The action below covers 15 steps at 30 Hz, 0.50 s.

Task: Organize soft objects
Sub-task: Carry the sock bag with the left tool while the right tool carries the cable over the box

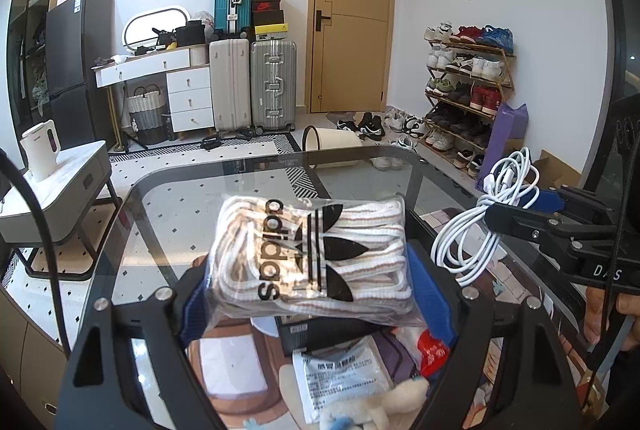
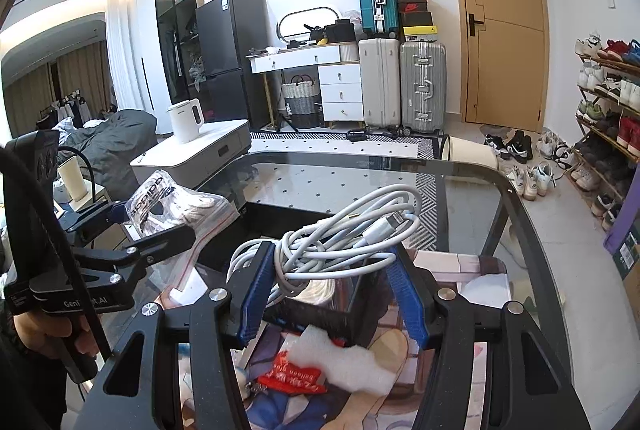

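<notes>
Left wrist view, left gripper point(image 1: 308, 294): clenched on the sock pack point(image 1: 310, 254), held above the glass table point(image 1: 168, 190).
Left wrist view, sock pack: clear plastic bag, white ribbed socks with brown stripes, black trefoil logo.
Left wrist view, right gripper point(image 1: 520, 208): grasping the white cable point(image 1: 484, 226), a loose coil hanging to the pack's right.
Right wrist view, right gripper point(image 2: 332, 282): blue pads pinch the tangled cable, connector on top.
Right wrist view, sock pack point(image 2: 168, 206): at left, raised in the left gripper point(image 2: 140, 226).
Right wrist view, below: red packet point(image 2: 296, 376), white foam point(image 2: 344, 358).

Both tools are raised side by side, left tool point(image 1: 316, 294) and right tool point(image 2: 332, 290) each clamped on a load.
</notes>
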Tool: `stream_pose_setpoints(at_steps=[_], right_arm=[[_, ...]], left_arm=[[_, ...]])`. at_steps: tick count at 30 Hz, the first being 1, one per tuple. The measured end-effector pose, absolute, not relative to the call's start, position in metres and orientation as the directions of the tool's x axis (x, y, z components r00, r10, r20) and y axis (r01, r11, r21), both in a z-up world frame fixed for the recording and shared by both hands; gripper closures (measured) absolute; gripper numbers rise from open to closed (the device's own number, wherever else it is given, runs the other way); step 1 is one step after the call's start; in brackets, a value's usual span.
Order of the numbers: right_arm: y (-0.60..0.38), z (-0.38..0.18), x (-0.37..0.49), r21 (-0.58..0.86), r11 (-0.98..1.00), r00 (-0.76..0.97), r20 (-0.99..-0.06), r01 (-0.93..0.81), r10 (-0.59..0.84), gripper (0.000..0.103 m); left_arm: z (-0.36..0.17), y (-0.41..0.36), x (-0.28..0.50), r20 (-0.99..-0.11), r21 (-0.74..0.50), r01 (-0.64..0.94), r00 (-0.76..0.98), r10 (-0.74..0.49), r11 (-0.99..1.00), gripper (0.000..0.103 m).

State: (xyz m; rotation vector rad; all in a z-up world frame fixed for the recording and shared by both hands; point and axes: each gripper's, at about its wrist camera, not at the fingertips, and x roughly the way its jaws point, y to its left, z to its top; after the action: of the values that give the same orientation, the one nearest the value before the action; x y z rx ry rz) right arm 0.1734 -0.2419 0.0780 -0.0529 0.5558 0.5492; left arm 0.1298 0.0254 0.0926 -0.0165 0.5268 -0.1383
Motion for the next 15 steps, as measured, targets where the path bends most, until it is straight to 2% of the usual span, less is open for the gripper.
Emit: stream_pose_setpoints(at_steps=[15], right_arm=[[-0.22, 0.075, 0.204, 0.036, 0.855, 0.708, -0.543, -0.517, 0.451, 0.046]], left_arm=[[0.08, 0.02, 0.163, -0.507, -0.028, 0.119, 0.854, -0.117, 0.993, 0.018]])
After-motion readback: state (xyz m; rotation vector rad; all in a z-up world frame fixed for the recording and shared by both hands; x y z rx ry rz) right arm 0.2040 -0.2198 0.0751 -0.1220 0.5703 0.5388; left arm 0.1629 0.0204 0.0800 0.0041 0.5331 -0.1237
